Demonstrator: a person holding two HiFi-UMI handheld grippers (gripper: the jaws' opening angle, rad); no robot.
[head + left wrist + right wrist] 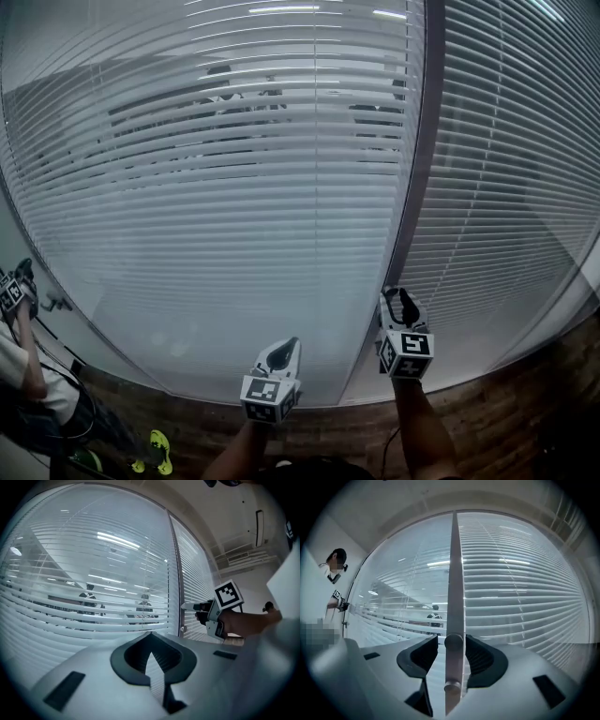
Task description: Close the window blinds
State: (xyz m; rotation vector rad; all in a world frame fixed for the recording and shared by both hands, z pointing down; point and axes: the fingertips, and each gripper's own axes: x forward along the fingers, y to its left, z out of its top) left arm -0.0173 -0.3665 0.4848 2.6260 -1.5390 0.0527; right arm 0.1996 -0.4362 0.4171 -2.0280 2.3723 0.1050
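Two horizontal slat blinds cover the windows. Through the tilted slats of the left blind (216, 197) I see dim shapes beyond; the right blind (511, 187) looks flatter. A dark upright frame post (422, 141) divides them. My right gripper (401, 302) (192, 606) is up against that post. In the right gripper view a grey vertical rod (453, 667) with a round knob runs between its jaws (452, 641), which stand apart on either side, a gap showing on the left. My left gripper (286, 349) (150, 637) is lower, in front of the left blind, with its tips together and nothing in them.
A brick-patterned wall (525, 394) runs under the window sill. Another person (19, 366) (333, 569) stands at the far left by the window edge, with a marker cube in hand. Yellow-green shoes (155, 452) are on the floor at lower left.
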